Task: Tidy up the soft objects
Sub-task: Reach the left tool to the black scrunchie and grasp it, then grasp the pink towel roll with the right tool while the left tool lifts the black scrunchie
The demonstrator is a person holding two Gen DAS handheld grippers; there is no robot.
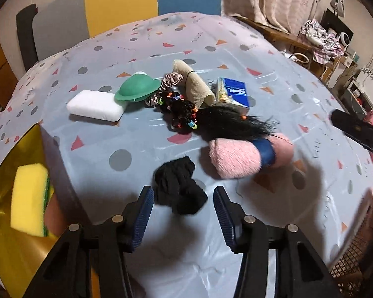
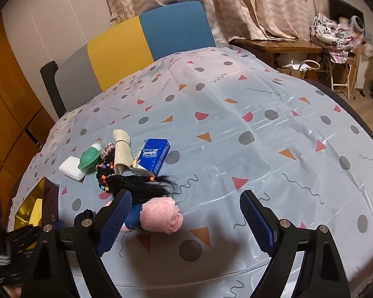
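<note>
Far left in the left wrist view: shiny gold box (image 1: 2, 218) at the table edge, holding a porous yellow sponge with a green scouring layer (image 1: 28, 198). Glimpsed in the right wrist view only as a gold sliver with a dark side wall.

On the glossy grey tablecloth with triangles, dots and squiggles (image 1: 92, 154), moving right: white rounded foam block (image 1: 97, 105), smooth green rubbery hat-shaped piece (image 1: 138, 88) overlapping its corner, satin scrunchies (image 1: 171, 80), beige woven fabric band (image 1: 196, 84) standing curled, black braided hairpiece with coloured bands (image 1: 186, 116).

Readable writing: "Tempo" in white on the blue tissue pack (image 2: 151, 159), clearer in the right wrist view.

Nearer: crumpled black fabric bundle (image 1: 180, 188), matte and wrinkled, lying just in front of the left gripper (image 1: 184, 209), ribbed blue pads spread apart, nothing pinched. Right of it, fluffy pink rolled cloth wrapped by a blue band (image 1: 238, 156).

Right gripper (image 2: 186, 213) hovering with jaws wide apart, empty; pink roll just beside its left pad (image 2: 114, 221), terry texture showing. Behind the table, yellow-and-blue chair back (image 2: 149, 39) and patterned curtain.
</note>
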